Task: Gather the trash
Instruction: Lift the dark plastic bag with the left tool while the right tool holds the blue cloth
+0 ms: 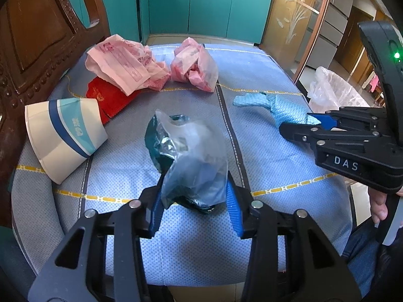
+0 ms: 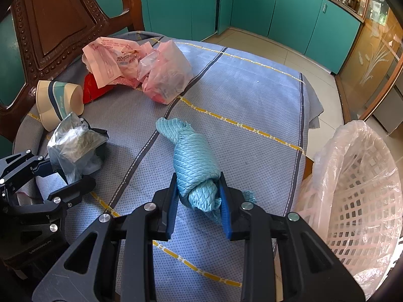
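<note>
Both hands are loaded: the right gripper (image 2: 197, 196) is clamped tight on the rolled blue cloth (image 2: 194, 158), with the lined basket (image 2: 352, 196) waiting close on its right. The left gripper (image 1: 194, 201), half open, pinches the clear plastic bag (image 1: 189, 151). Pink bags (image 1: 194, 63) and a paper cup (image 1: 65, 136) lie far left, uncollected.

You see both views bright and sharp in daylight; short soft shadows fall toward seven o'clock, straight lines bow outward, and black vignette fills every corner of the frame.
</note>
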`<state>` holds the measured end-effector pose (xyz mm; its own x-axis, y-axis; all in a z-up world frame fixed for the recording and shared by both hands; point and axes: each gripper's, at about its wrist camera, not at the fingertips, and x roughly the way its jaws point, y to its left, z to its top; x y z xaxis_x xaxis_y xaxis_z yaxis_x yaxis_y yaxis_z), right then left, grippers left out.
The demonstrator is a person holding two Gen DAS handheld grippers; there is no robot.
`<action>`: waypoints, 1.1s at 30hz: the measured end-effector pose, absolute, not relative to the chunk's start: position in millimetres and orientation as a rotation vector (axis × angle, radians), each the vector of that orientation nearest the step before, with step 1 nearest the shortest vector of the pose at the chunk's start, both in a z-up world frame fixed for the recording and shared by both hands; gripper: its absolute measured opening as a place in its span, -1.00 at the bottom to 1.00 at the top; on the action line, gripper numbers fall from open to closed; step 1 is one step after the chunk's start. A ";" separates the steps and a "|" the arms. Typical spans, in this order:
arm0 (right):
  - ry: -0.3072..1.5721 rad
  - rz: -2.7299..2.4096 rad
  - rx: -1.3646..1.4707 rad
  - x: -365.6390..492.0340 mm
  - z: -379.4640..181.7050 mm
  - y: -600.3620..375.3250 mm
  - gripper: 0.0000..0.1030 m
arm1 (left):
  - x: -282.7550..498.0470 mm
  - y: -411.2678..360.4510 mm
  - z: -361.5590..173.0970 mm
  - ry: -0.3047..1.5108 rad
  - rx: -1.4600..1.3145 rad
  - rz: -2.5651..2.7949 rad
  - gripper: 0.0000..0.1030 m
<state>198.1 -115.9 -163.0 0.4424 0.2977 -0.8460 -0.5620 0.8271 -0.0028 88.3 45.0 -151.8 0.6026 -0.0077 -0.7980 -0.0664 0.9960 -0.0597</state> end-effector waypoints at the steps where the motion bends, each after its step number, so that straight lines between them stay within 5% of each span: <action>1: 0.976 0.543 -0.303 198.1 -163.0 -115.9 -0.43 | 87.5 45.1 -150.9 0.920 -0.085 0.036 -0.15; 33: 0.973 0.545 -0.309 195.1 -166.0 -114.3 -0.43 | 86.3 49.3 -148.2 0.898 -0.083 0.040 -0.16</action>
<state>195.1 -114.3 -166.0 0.4448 0.2966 -0.8451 -0.5654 0.8248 -0.0081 86.3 49.3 -148.2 0.6227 -0.0001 -0.7825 -0.0695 0.9960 -0.0555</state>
